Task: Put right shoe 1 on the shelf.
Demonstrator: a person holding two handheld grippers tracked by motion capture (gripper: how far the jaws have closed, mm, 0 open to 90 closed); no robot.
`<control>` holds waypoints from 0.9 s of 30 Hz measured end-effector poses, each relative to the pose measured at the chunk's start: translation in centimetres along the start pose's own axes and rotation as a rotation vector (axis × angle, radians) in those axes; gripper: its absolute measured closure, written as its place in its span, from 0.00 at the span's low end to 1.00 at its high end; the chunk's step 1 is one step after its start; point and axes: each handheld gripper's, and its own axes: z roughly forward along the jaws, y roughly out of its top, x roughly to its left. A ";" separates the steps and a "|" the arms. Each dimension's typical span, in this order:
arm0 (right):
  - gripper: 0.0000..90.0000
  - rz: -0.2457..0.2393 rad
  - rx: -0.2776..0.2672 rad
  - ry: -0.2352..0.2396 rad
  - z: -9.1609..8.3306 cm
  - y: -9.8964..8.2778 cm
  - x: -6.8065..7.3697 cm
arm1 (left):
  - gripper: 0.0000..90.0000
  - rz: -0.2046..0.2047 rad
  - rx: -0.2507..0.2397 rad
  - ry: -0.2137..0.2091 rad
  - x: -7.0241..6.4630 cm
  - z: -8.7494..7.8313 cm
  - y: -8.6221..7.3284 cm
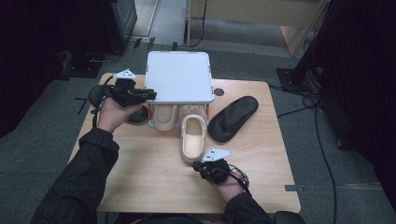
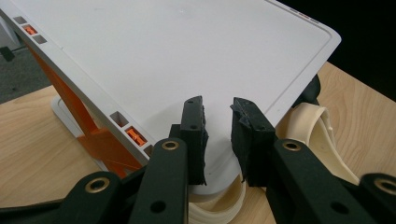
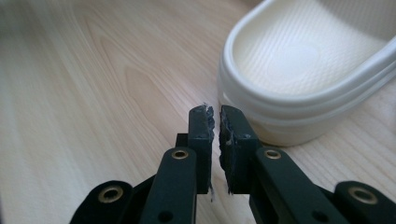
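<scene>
I face a pale wooden table [image 1: 154,182]. A black slipper [image 1: 232,118] lies on its right half, slanting away from me, sole down. Just beyond its heel end, a small round black cap [image 1: 219,92] sits in the tabletop. A second black slipper [image 1: 137,115] lies toward the left, partly hidden. Grey carpet [image 1: 42,154] surrounds the table, with black cables [image 1: 322,140] trailing at my right.

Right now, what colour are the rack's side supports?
Orange, under the white shelf top; the rack's side supports show best in the left gripper view.
</scene>
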 end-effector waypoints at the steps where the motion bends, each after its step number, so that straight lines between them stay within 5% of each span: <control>1: 0.93 0.000 0.000 0.000 0.0 0.0 0.0 | 0.83 0.000 0.000 0.000 0.0 0.0 0.0; 5: 0.93 -0.011 0.031 -0.026 1.1 -0.1 -0.3 | 0.84 -0.009 0.000 -0.016 0.1 0.0 0.0; 14: 0.95 -0.047 -0.022 -0.039 1.7 1.4 -0.3 | 0.84 -0.008 0.005 -0.012 0.0 0.0 0.0; 27: 0.93 -0.003 -0.073 -0.075 2.8 3.7 -3.1 | 0.85 -0.011 0.004 -0.016 0.0 0.1 0.0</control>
